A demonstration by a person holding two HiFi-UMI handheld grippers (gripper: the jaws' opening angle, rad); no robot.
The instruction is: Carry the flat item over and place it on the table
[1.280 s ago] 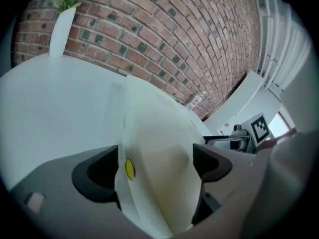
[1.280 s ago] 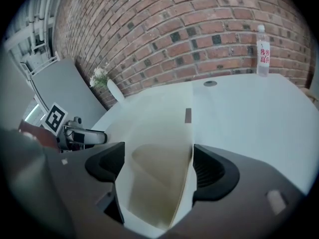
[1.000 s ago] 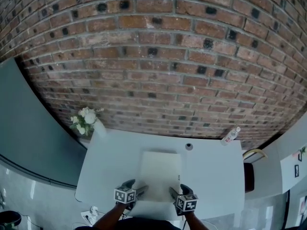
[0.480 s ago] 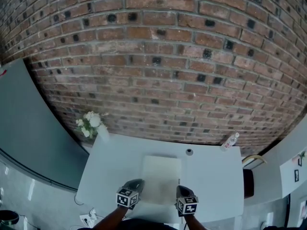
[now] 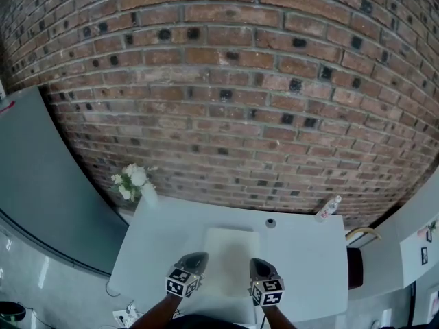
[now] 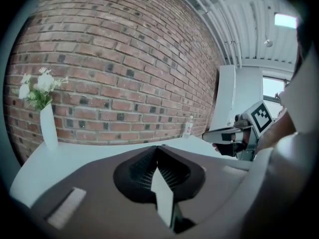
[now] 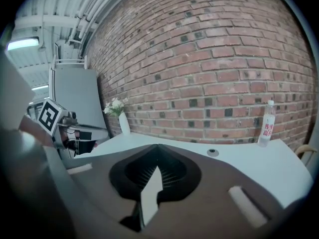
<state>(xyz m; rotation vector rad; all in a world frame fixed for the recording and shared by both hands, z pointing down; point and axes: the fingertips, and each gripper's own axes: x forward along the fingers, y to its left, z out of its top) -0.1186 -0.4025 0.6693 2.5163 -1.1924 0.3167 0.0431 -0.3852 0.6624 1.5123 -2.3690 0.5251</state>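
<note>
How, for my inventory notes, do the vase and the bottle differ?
The vase is opaque white and holds flowers; the bottle is clear with a red-printed label. The vase stands at the table's far left, the bottle far right. Both stand upright by the brick wall.

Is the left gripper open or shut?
Shut on the flat item: the left gripper's jaws press together on its thin white edge.
</note>
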